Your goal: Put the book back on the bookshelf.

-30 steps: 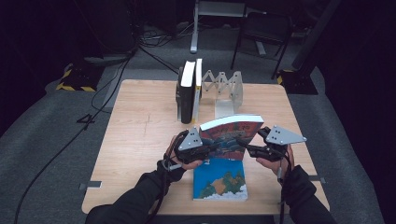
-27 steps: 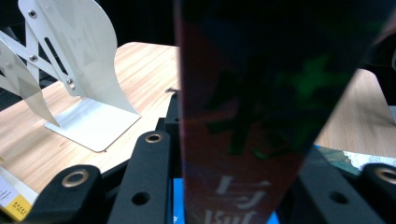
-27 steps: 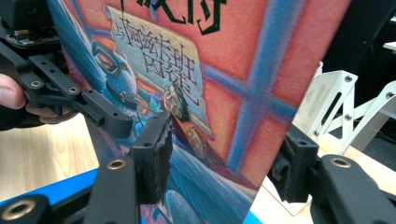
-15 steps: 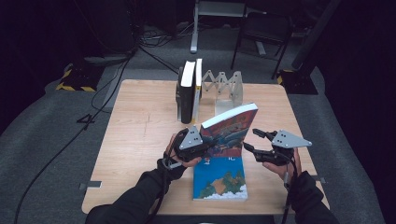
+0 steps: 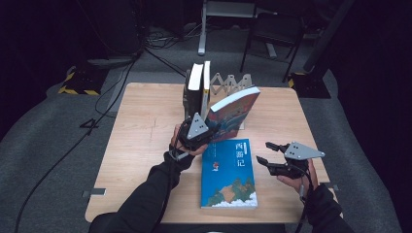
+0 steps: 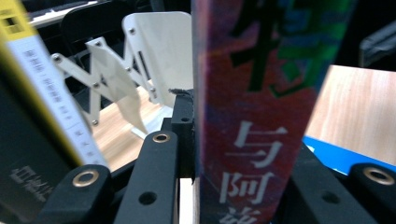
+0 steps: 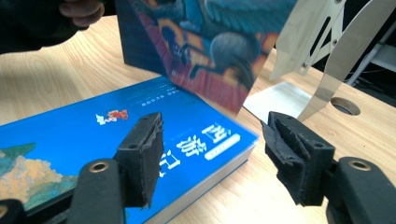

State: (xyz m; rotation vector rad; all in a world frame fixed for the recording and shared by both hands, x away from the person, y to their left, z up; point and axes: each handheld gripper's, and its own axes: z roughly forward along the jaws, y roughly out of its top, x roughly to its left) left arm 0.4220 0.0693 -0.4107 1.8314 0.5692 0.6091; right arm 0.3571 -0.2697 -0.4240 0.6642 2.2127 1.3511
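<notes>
Left tool (image 5: 208, 135) clamped on the spine of a colourful paperback (image 5: 233, 112), held upright and tilted above the wooden surface (image 5: 145, 121). In the left gripper view, red-and-blue spine (image 6: 254, 116) pinched tight between the black jaws, white and green characters running down it. Just beside it, toward the far edge, two upright books (image 5: 198, 92) leaning on a white accordion bookend (image 5: 231, 82); yellow-and-white spine of one (image 6: 51, 88) close at the left of that view, scissor links of the bookend (image 6: 112, 84) behind. Narrow gap between the held paperback and the standing pair, bookend's folding arms right behind it.

Flat on the surface, nearer the person, a blue book (image 5: 229, 172) with a landscape cover and white title block, partly under the raised paperback's lower corner.

Right tool (image 5: 269, 154) spread wide, gripping nothing, hovering just right of the blue book. In the right gripper view, padded jaws apart over the blue cover (image 7: 140, 135), with the paperback's illustrated face (image 7: 205, 42) ahead, bookend's base plate (image 7: 280, 100) and metal fins beyond, a hand (image 7: 81, 9) at top left.

Off the surface: cables and a chair frame on grey floor (image 5: 48, 126).
</notes>
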